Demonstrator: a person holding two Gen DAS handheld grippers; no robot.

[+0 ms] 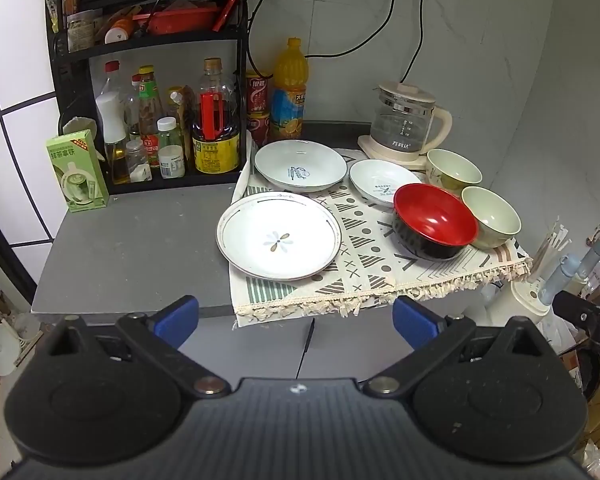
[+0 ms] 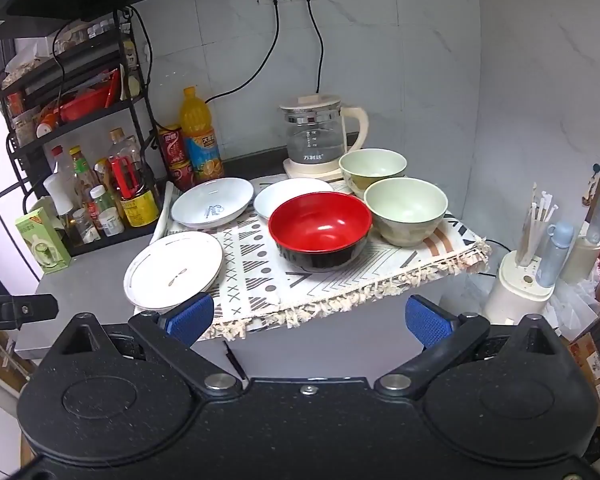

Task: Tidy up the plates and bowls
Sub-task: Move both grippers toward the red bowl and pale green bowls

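On a patterned cloth [image 1: 364, 248] [image 2: 260, 272] lie a flat white flower plate [image 1: 278, 236] [image 2: 174, 268], a deep white plate [image 1: 300, 165] [image 2: 212, 202], a smaller white plate [image 1: 374, 180] [image 2: 276, 196], a red-and-black bowl [image 1: 434, 226] [image 2: 320, 230] and two pale green bowls [image 1: 490, 216] [image 1: 454, 168] [image 2: 406, 210] [image 2: 372, 166]. My left gripper [image 1: 296, 318] is open and empty, in front of the counter edge below the flower plate. My right gripper [image 2: 308, 320] is open and empty, in front of the cloth's fringe.
A glass kettle [image 1: 406, 120] [image 2: 316, 136] stands at the back. A black rack with sauce bottles [image 1: 172, 132] [image 2: 100, 192], cans and an orange juice bottle [image 1: 289, 92] [image 2: 198, 136] sit at left. A green box [image 1: 78, 170] stands on the grey counter [image 1: 140, 248]. A utensil holder [image 2: 524, 280] stands right.
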